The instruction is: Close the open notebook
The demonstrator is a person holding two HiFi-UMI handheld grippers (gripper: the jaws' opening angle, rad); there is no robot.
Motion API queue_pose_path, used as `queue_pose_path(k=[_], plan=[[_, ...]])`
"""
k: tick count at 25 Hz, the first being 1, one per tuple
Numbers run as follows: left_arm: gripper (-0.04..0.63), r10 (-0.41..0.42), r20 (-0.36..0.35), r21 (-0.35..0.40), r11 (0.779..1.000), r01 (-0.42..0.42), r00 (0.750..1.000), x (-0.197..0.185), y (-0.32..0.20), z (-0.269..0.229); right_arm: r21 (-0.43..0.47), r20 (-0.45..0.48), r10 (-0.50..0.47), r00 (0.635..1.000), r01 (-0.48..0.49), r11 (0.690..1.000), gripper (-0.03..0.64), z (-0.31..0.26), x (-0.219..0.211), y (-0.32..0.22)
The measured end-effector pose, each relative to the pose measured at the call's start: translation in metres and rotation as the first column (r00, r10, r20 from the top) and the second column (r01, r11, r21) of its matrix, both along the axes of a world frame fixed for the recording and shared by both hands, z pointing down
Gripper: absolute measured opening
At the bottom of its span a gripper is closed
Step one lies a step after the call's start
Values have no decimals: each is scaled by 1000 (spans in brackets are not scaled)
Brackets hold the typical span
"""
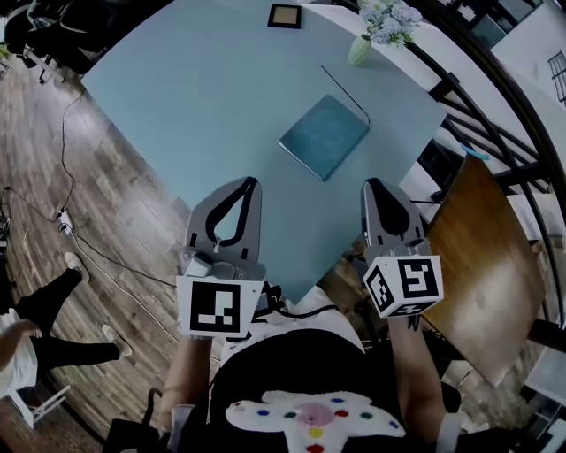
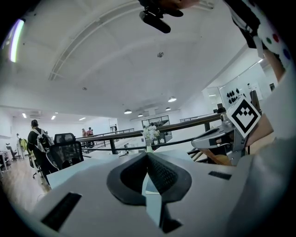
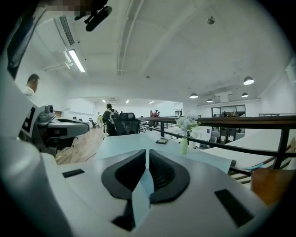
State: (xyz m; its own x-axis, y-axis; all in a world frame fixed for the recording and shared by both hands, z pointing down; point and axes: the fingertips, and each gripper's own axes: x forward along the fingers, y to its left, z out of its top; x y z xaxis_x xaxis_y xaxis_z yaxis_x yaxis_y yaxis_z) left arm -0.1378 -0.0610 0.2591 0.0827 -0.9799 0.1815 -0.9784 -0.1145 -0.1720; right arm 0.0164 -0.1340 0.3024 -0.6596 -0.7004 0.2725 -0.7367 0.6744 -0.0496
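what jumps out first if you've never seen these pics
A teal notebook lies closed in the middle of the pale blue table. Nearer, the left gripper and right gripper hang side by side over the table's near edge, both shut and empty. At the far edge are a vase of flowers and a small frame.

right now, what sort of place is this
Most likely an open-plan office, perhaps on a mezzanine: a black office chair stands by the big pale blue table, a dark railing runs beside it, and people stand further back.
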Motion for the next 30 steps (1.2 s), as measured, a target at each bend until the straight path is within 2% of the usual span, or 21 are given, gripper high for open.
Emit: queue_pose_path(k=[5, 11, 16, 30], plan=[[17, -10, 11, -2, 1000, 10, 1000, 0, 8, -7, 46, -30, -38, 999, 40, 998, 48, -11, 14, 17], [18, -24, -10, -10, 1000, 23, 1000, -1, 14, -6, 66, -33, -35, 999, 37, 997, 43, -16, 23, 26], [17, -17, 1, -7, 1000, 17, 1000, -1, 13, -7, 69, -35, -23, 999, 25, 997, 43, -15, 27, 28], [17, -6, 14, 13, 1000, 6, 1000, -1, 7, -12, 95, -35, -27, 999, 31, 995, 41, -23, 14, 28]])
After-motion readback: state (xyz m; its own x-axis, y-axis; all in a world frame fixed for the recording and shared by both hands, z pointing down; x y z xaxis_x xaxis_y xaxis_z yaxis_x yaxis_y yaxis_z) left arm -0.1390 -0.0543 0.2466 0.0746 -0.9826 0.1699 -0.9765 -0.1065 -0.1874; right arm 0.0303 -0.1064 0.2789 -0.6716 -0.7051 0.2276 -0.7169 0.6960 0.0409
